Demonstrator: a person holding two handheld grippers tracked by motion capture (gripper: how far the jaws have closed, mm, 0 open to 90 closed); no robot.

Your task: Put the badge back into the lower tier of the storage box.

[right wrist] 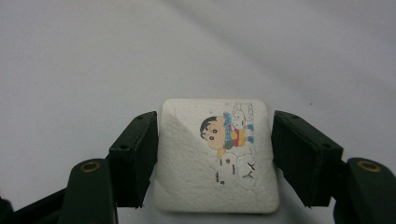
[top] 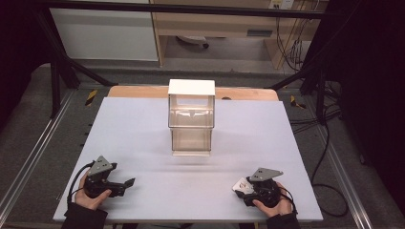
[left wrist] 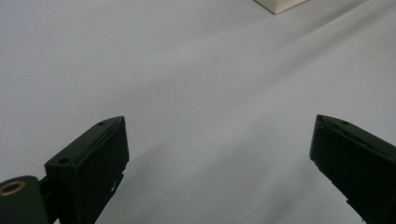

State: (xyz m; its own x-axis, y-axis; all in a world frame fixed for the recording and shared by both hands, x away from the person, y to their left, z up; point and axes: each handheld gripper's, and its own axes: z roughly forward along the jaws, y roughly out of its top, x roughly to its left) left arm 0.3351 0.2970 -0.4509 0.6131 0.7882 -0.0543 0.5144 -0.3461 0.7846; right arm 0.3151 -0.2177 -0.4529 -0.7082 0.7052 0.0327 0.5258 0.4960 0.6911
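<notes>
The right claw [right wrist: 215, 158] pinches a white foam block [right wrist: 215, 156] printed with a cartoon boy, one black jaw pressed against each side of it. In the high view that claw [top: 242, 187] sits low over the near right part of the counter [top: 157, 143], with the block [top: 242, 185] sticking out toward the middle. The left claw [left wrist: 219, 158] is spread wide with nothing between its jaws, only bare white surface beneath; from above it [top: 128, 183] rests at the near left, well apart from the other.

Farther out, at the centre of the counter toward its far edge, stands a small cabinet [top: 191, 117] with a white top, an open upper level and a clear-walled lower level. It looks like the likely place for the block.

The foam is the weak point. It looks soft and crumbly, so a harder squeeze could dent or break it, while a slacker hold could let it twist or slip on the way across. The cabinet seems light and nothing braces it, so a nudge from jaw or block at the opening could push it back or tip it.
</notes>
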